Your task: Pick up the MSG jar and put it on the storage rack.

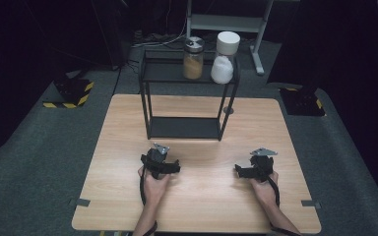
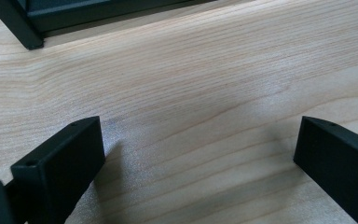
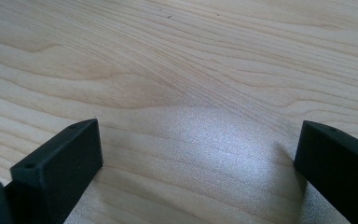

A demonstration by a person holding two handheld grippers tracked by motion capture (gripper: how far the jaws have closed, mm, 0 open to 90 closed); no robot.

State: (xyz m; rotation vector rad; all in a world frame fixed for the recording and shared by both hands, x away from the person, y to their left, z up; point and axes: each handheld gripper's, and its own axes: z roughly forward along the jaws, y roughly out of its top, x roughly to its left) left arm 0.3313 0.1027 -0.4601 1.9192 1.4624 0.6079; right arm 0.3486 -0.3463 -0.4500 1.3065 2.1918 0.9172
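A person holds a gripper in each hand over a wooden table [image 1: 197, 206]. In the high view the left gripper [image 1: 158, 153] sits at the near left of the table, just in front of a black two-tier rack [image 1: 187, 127], and the right gripper [image 1: 259, 158] sits at the near right, well apart from the left one. The left hand [image 1: 153, 183] and the right hand [image 1: 265, 189] come in from the bottom edge, each wrapped around its gripper's grip, with a black cable trailing back along each forearm. A grey three-cornered plate tops each gripper. In the left gripper view the jaws stand wide apart with only bare wood grain between them, and a foot and the lower shelf of the rack show at the upper left, near but not touching the jaws. In the right gripper view the jaws also stand wide apart over bare wood. The rack stands upright at the middle of the table toward its far side. On its top shelf stand two jars side by side: a spice jar [image 1: 193, 59] with a dark lid and yellowish filling on the left, and a white jar [image 1: 224, 58] with a white lid just beside it on the right. Both jars are well apart from the grippers.
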